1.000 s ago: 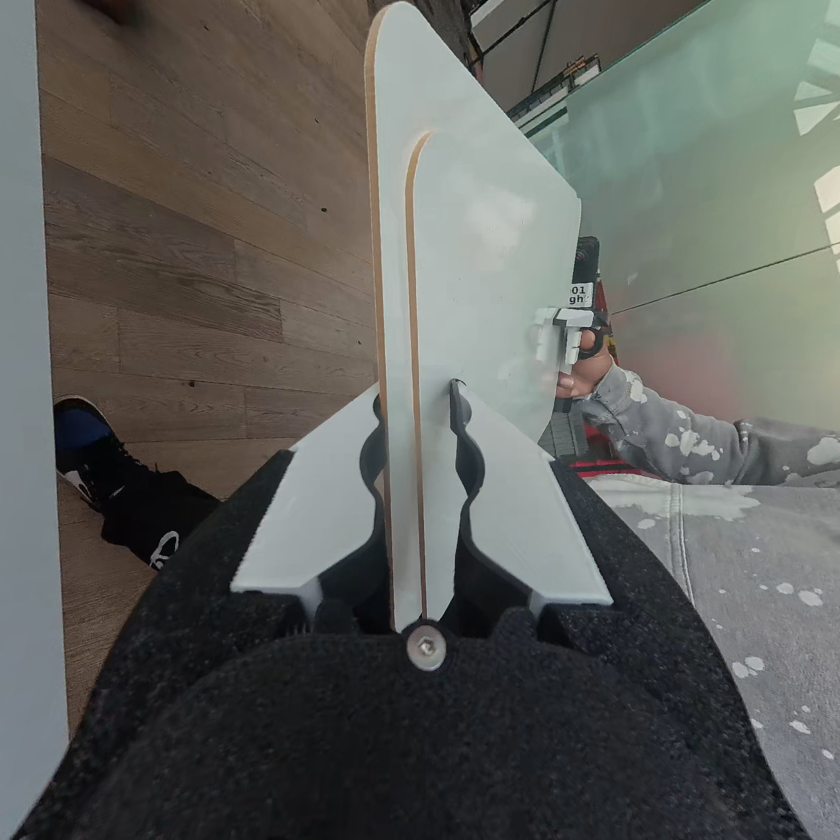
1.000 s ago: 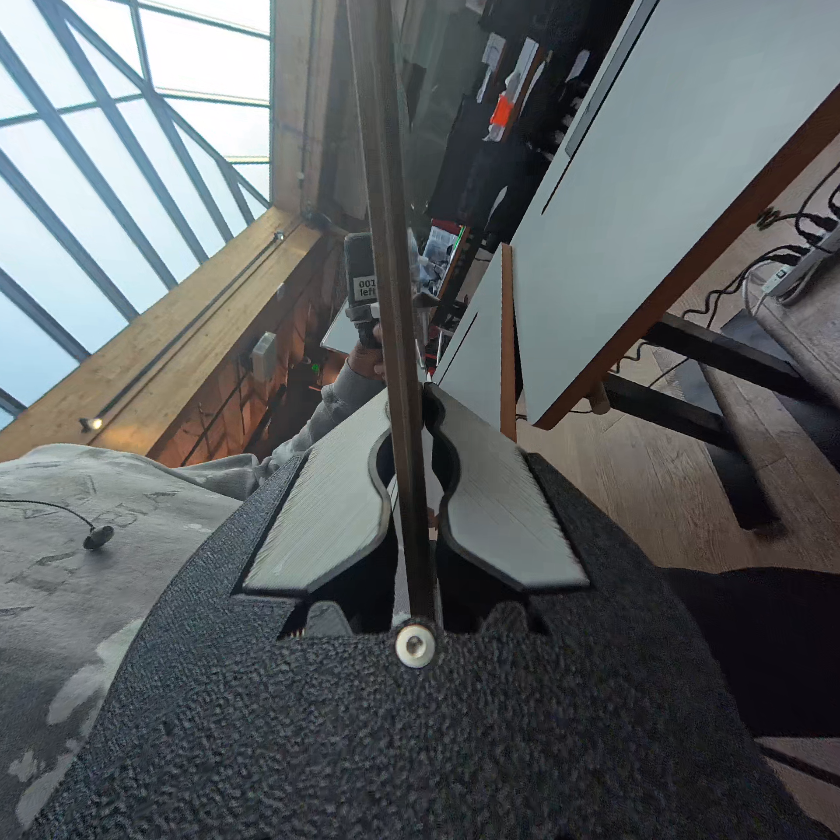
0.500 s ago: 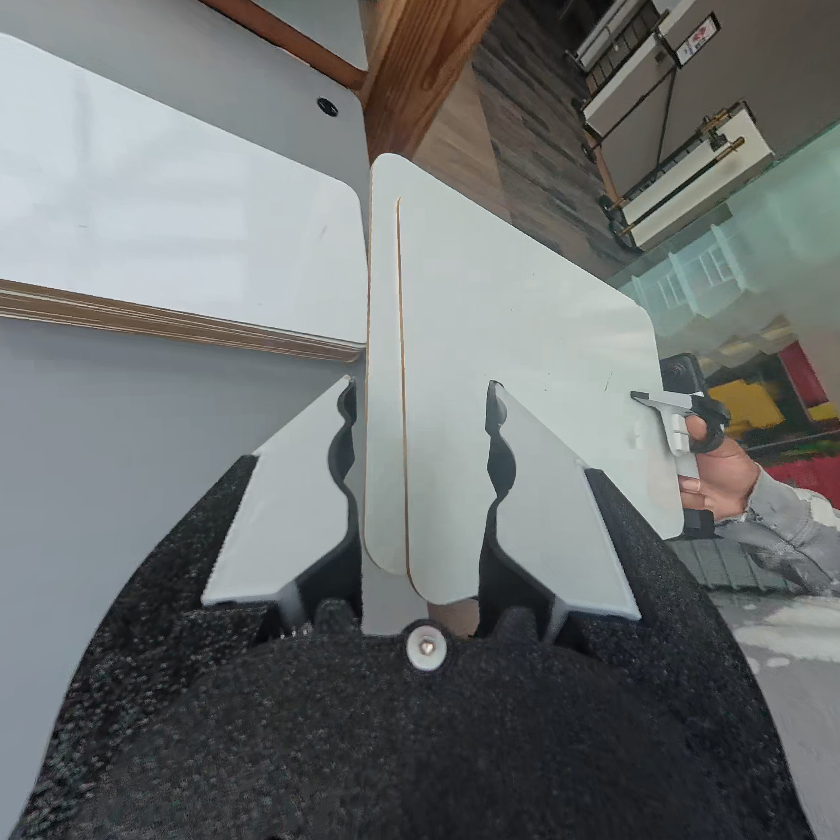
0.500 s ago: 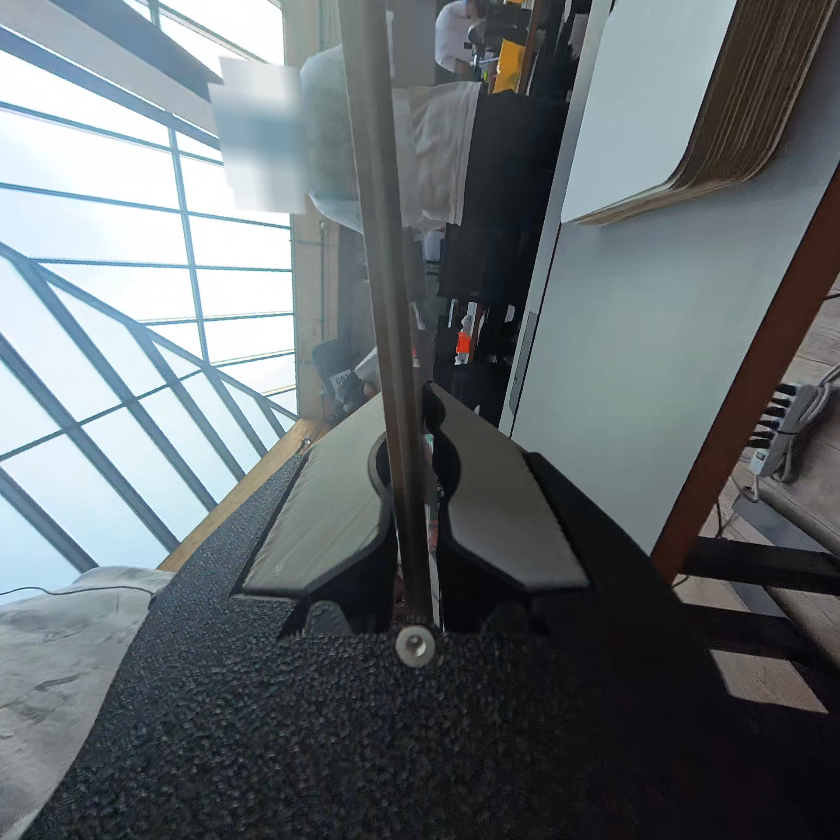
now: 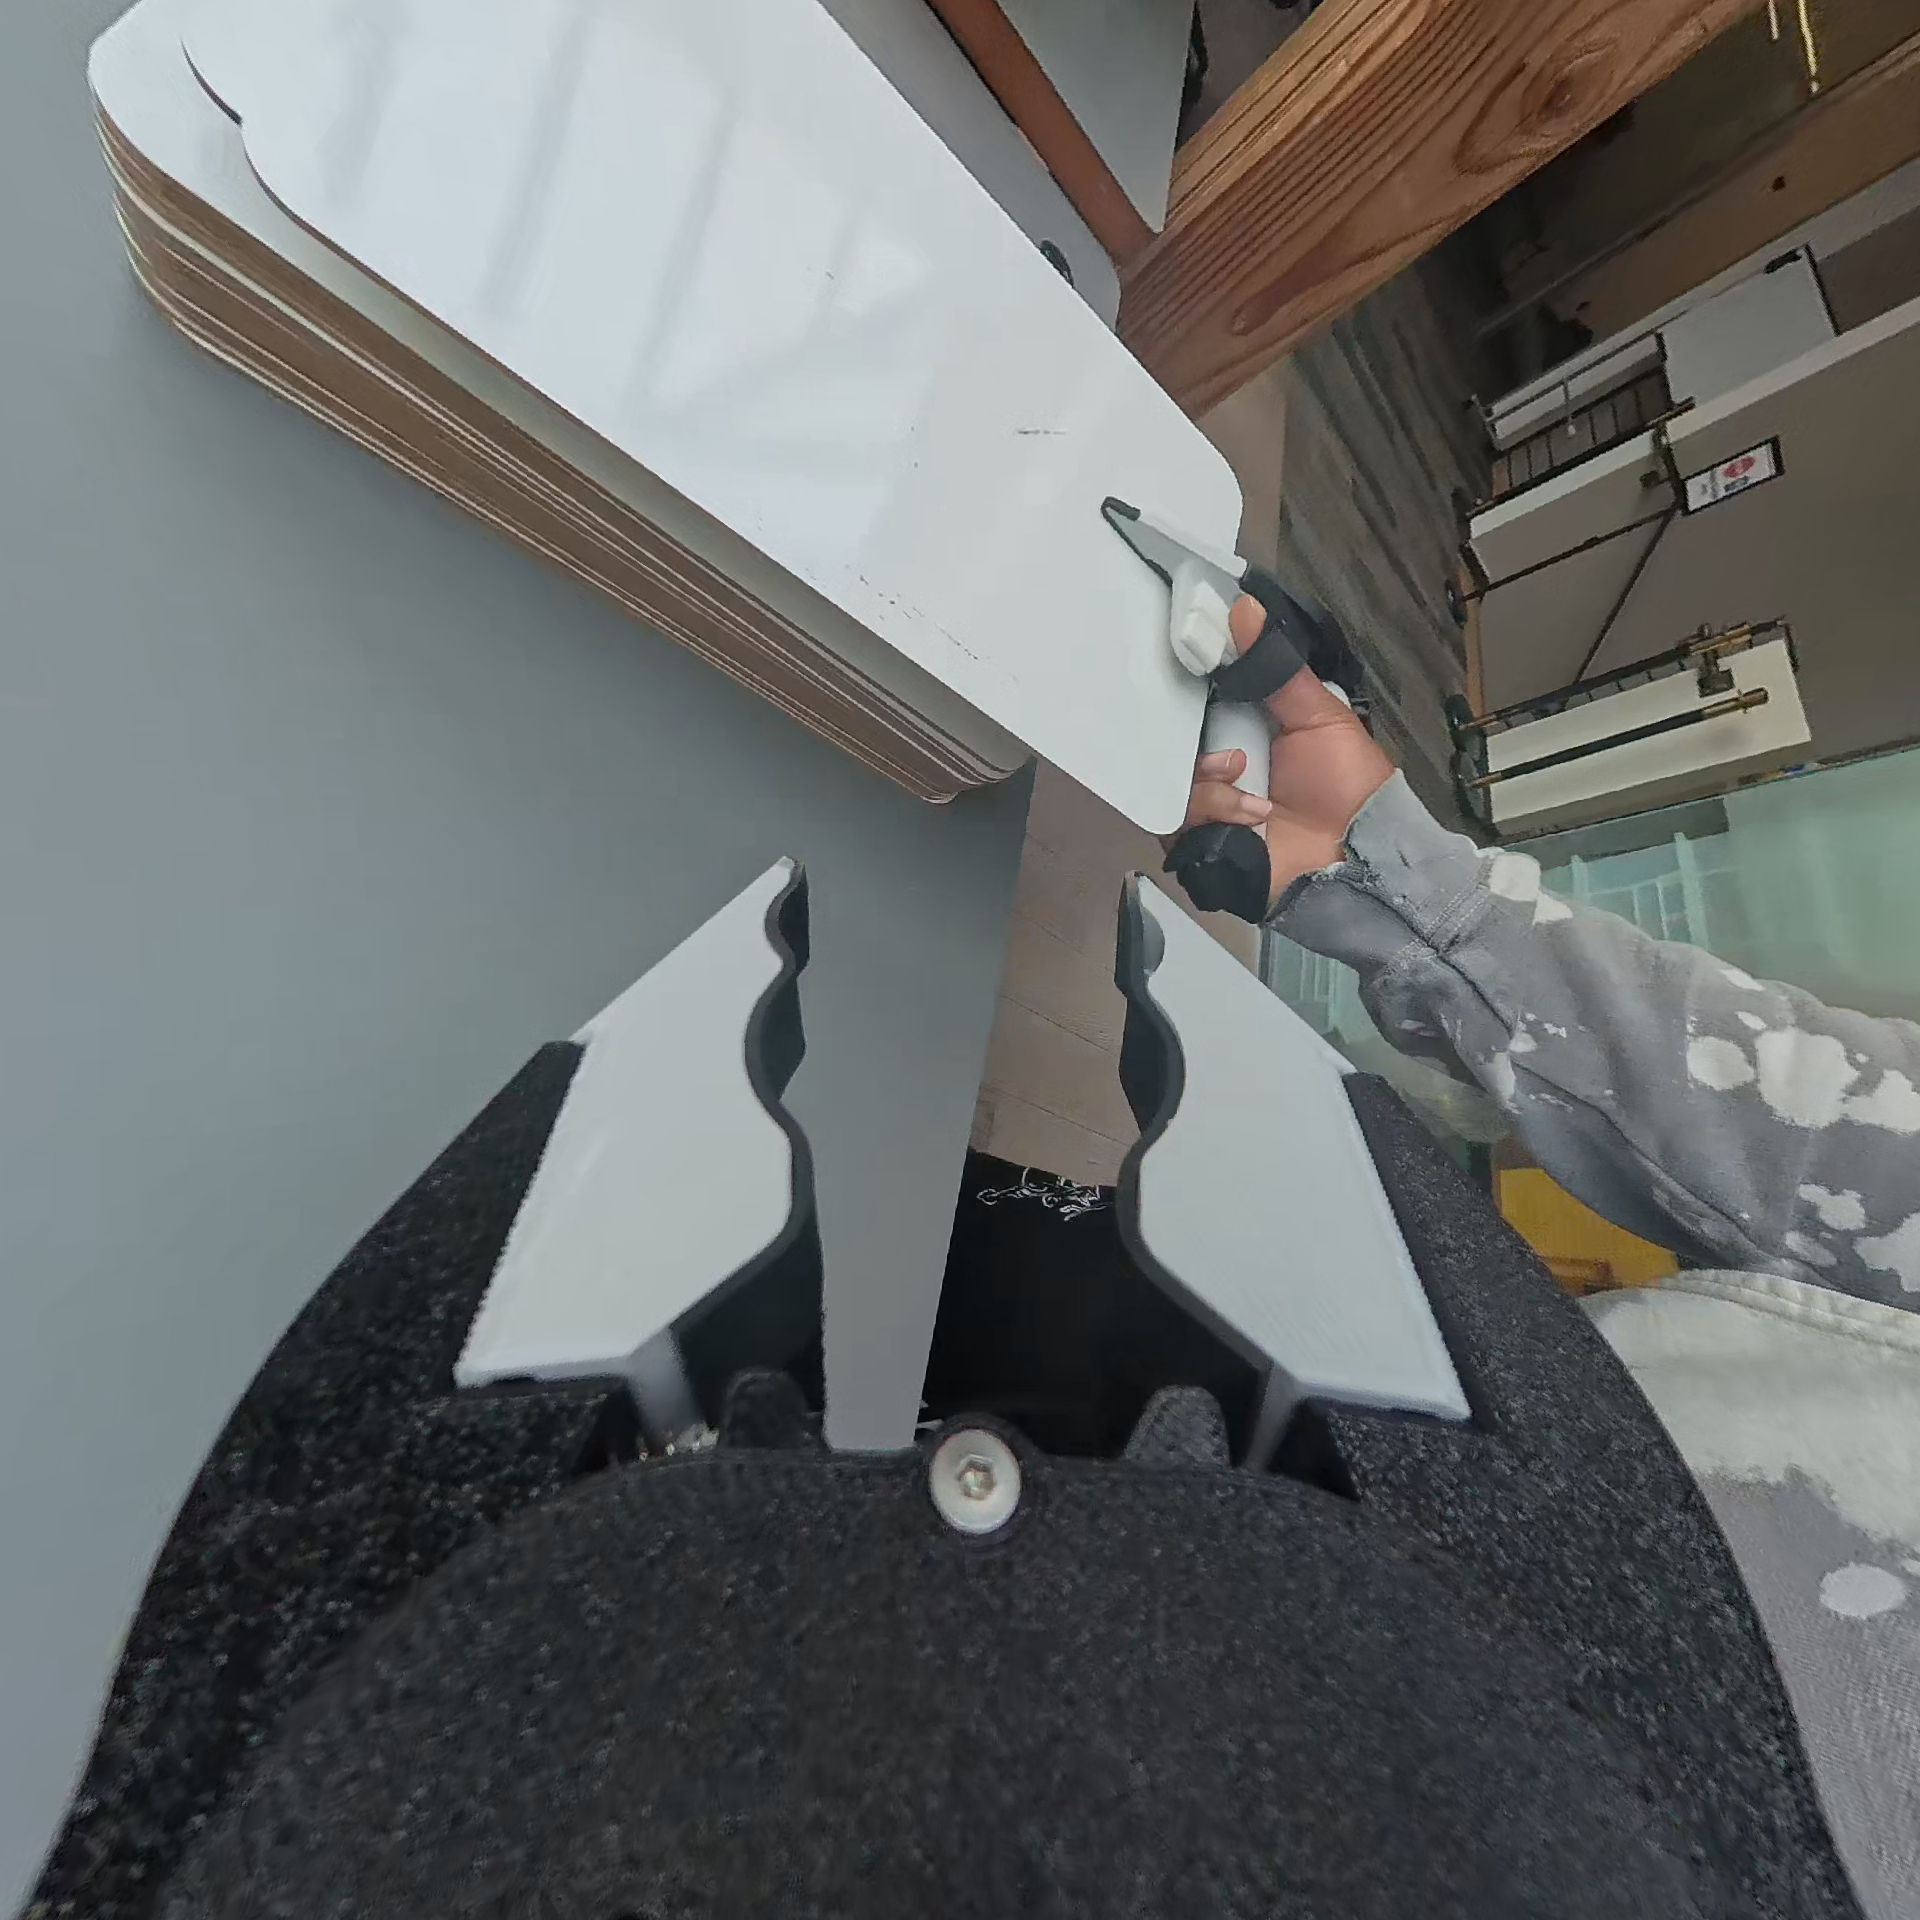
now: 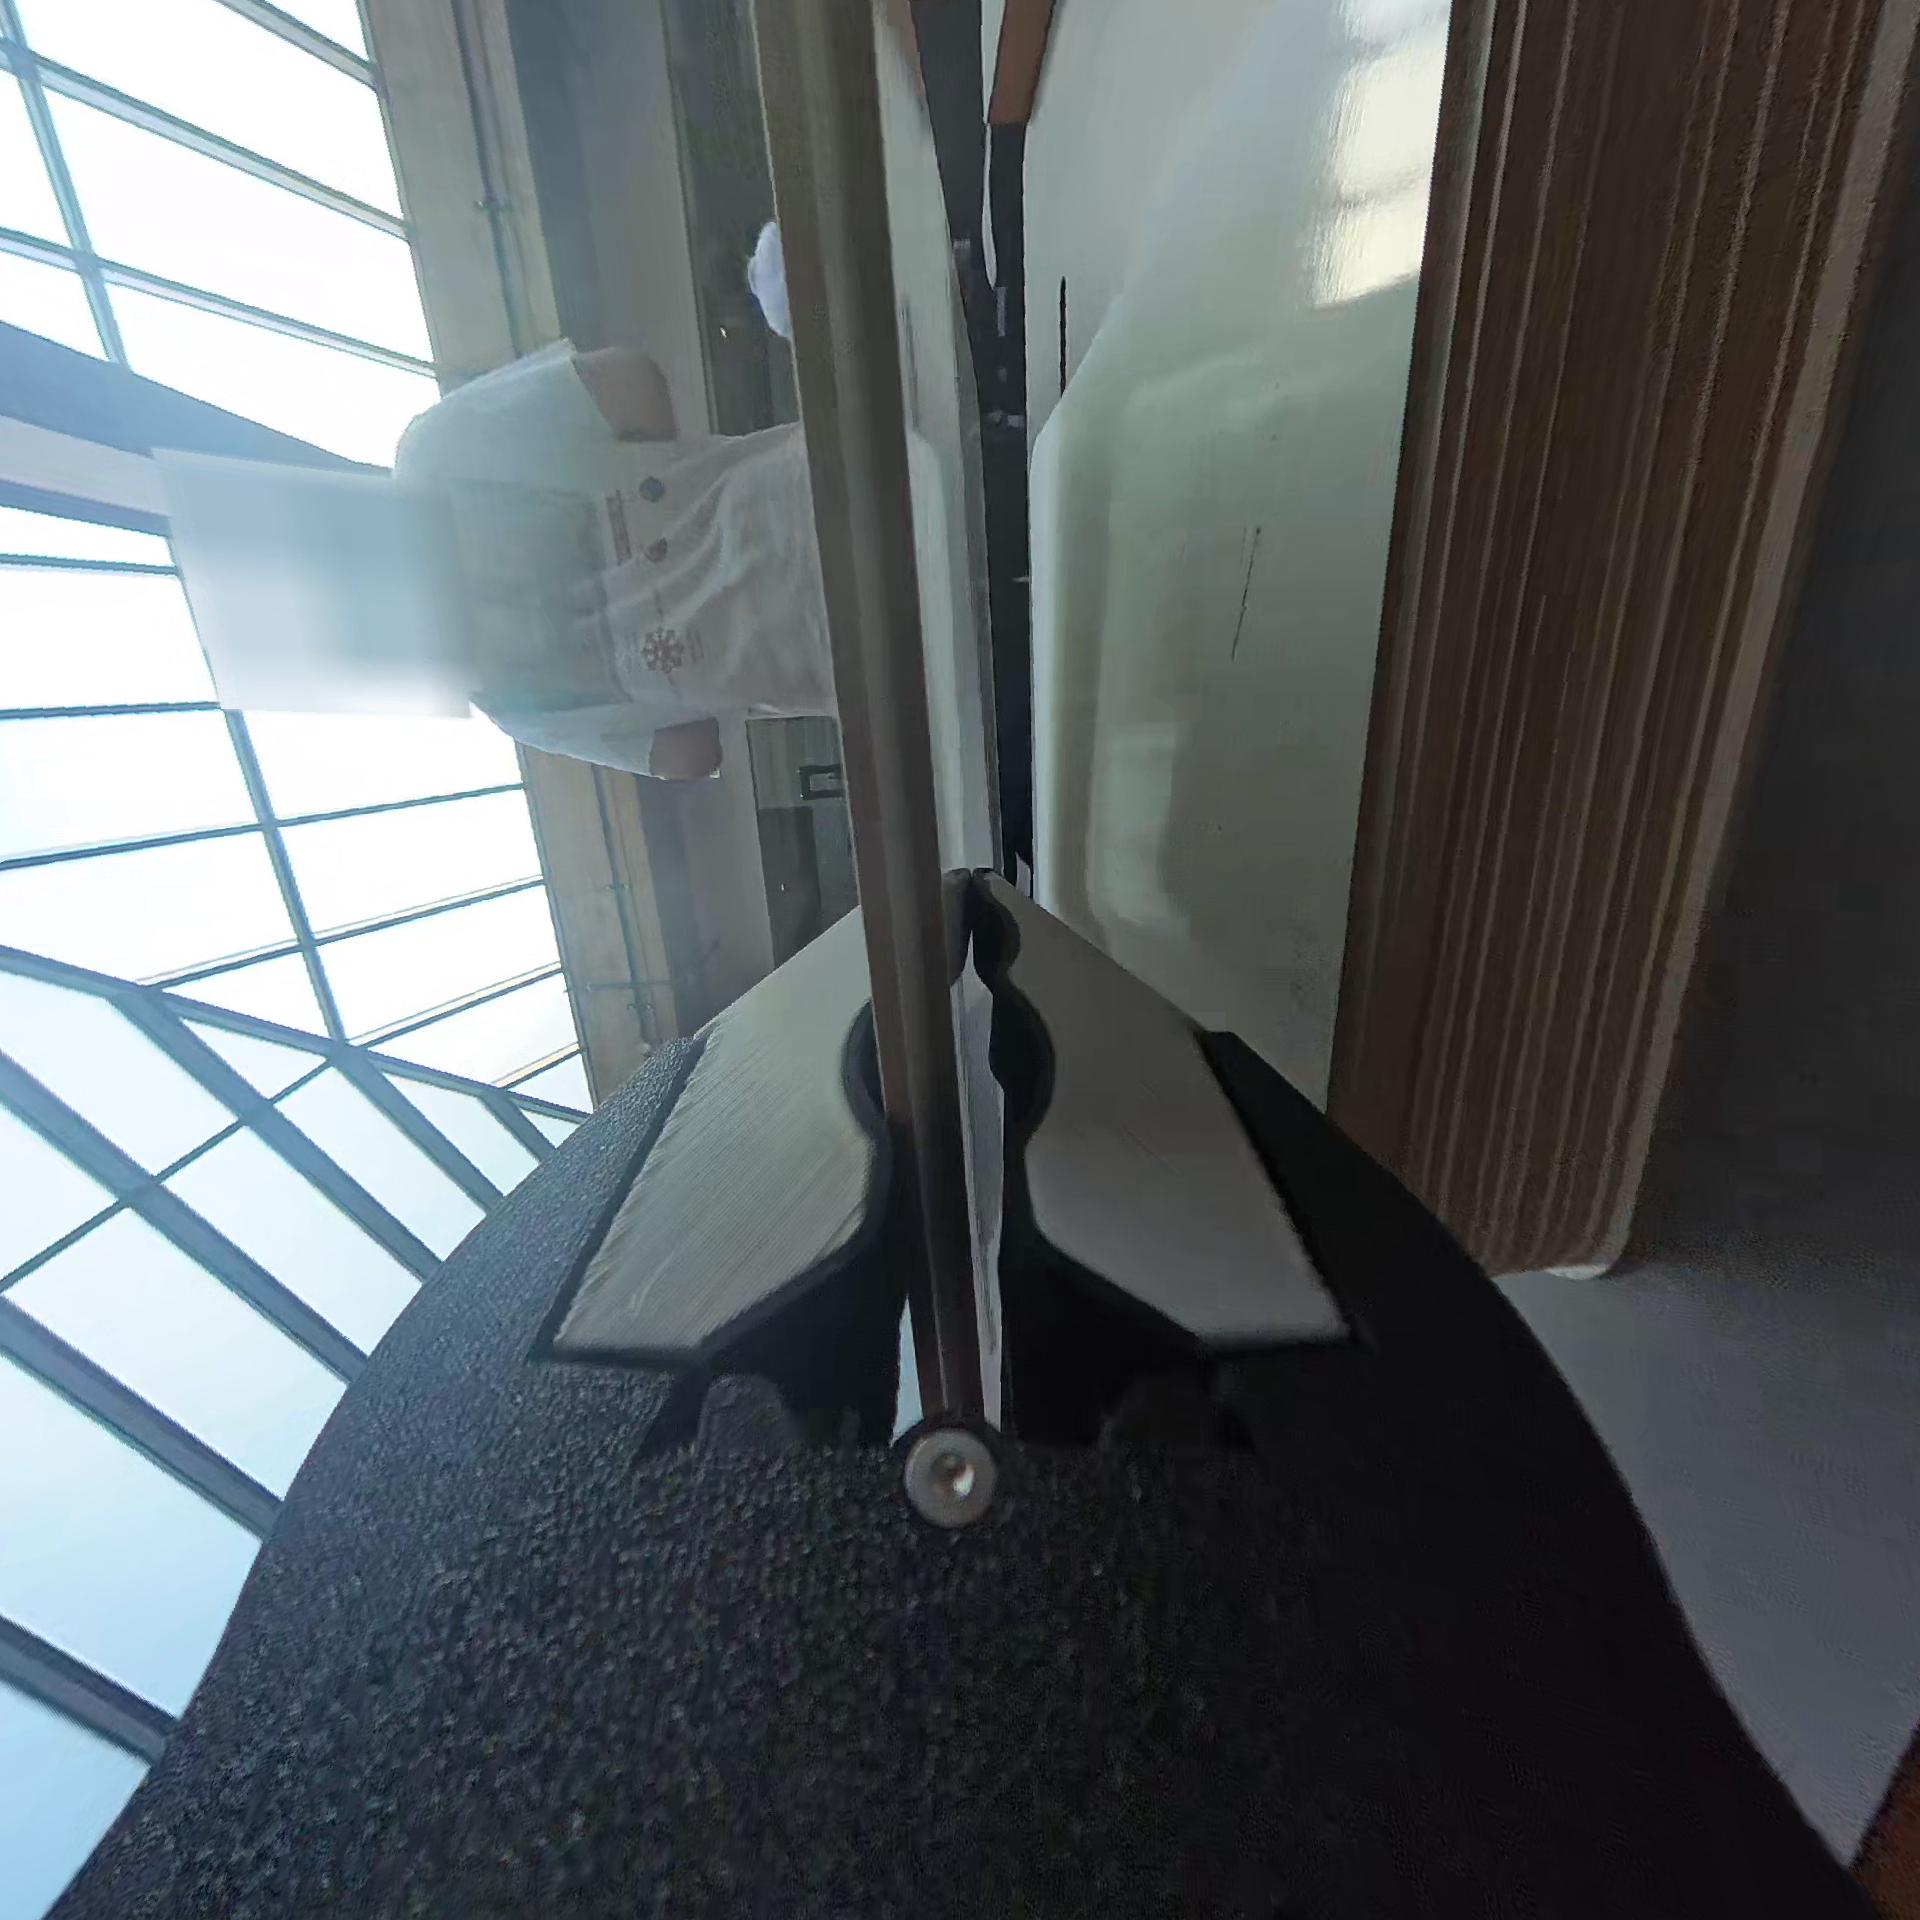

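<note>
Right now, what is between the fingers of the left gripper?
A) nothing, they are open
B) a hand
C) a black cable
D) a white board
A: in the left wrist view the left gripper is spread wide, with only the grey table and floor behind the gap.

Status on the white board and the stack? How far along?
Done: the white board is over the stack of boards on the grey table; the left gripper is open and holds nothing. In hand: the right gripper is shut on the board's corner. Left: that corner overhangs the stack, with a gap showing in the right wrist view, so it is not yet seated or squared.
</note>
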`<state>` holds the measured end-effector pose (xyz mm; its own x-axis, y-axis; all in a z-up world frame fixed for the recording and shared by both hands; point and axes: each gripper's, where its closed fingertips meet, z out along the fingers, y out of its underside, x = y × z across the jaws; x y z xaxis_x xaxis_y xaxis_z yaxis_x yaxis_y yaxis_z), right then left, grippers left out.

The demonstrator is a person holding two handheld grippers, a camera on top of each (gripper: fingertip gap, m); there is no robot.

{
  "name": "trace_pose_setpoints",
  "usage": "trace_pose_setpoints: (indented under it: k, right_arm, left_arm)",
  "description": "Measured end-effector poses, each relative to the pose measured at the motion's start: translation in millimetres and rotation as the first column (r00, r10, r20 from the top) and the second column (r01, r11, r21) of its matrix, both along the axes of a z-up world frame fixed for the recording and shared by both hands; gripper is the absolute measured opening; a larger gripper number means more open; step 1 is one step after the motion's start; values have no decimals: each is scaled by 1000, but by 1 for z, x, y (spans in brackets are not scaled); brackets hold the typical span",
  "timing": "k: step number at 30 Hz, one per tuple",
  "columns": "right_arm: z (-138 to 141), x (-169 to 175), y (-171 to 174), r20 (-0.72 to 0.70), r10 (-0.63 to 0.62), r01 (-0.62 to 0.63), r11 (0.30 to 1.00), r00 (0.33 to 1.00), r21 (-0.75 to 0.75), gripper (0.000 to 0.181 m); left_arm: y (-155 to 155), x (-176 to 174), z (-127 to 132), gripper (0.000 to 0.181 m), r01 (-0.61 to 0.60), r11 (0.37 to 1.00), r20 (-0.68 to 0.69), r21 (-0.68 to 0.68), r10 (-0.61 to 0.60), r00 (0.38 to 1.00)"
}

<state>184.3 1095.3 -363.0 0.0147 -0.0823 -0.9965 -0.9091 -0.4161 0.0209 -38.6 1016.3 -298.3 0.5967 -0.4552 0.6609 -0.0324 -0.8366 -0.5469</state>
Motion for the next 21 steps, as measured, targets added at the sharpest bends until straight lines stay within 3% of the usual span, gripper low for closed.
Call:
trace_pose_setpoints:
  k: [7, 9, 11, 12, 15, 18, 21]
  right_arm:
    - [-25, 1, 34, 13, 43, -40, 984, 999, -172, 12]
    - [-26, -3, 31, 33, 136, -125, 969, 990, -213, 37]
    - [-25, -14, 24, 73, 302, -275, 927, 951, -254, 71]
    - [-22, -18, 20, 89, 381, -347, 900, 920, -263, 78]
    - [-17, -23, 0, 196, 615, -542, 777, 764, -321, 97]
    - [-12, -21, -22, 202, 783, -704, 619, 588, -348, 114]
    - [-10, -18, -48, 268, 901, -830, 422, 340, -365, 117]
  left_arm:
    - [9, 44, -29, 59, -163, 980, 31, -110, 168, 985]
    - [16, 63, -44, 60, -212, 963, 31, -165, 220, 975]
    - [26, 81, -57, 60, -266, 941, 45, -209, 281, 959]
    - [31, 90, -65, 61, -282, 932, 43, -229, 299, 953]
    - [42, 111, -88, 62, -315, 913, 2, -260, 327, 945]
    - [48, 129, -97, 63, -323, 898, 17, -300, 343, 939]
    - [54, 139, -101, 62, -340, 893, 1, -294, 356, 935]
